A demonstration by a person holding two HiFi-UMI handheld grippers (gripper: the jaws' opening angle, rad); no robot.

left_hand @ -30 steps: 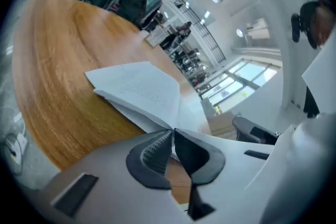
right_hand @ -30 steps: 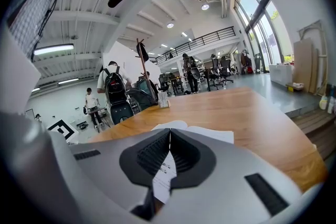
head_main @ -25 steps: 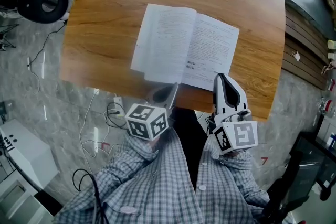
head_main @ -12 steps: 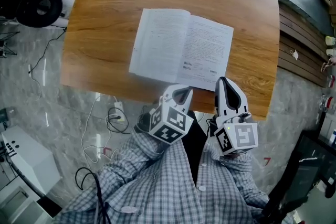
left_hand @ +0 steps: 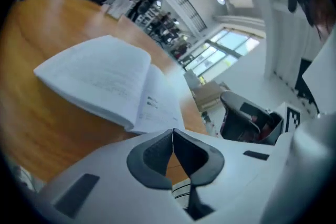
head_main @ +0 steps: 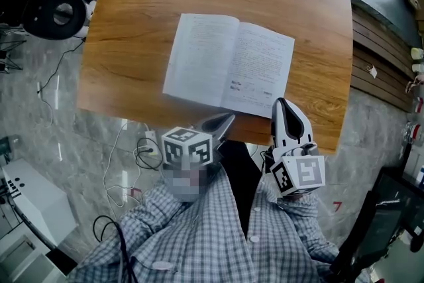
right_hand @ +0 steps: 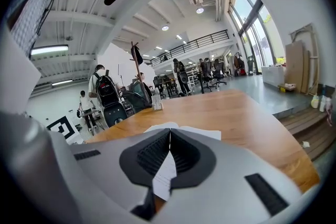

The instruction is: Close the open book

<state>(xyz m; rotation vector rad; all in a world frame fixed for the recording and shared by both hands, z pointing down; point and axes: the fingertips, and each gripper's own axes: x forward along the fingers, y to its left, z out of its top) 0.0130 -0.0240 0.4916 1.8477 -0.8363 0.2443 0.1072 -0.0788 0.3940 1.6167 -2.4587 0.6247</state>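
Lying flat now, book [head_main: 228, 61]; left hand-held gripper [head_main: 226, 119] withdrawn, jaws together.

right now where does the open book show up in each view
Head view: open book lies flat at picture centre, mid-table.
Left gripper view: open book fills the upper left, seen low from its near edge.
Right gripper view: open book is a thin white strip at centre.
Shared landmark: the wooden table under it, in all three.
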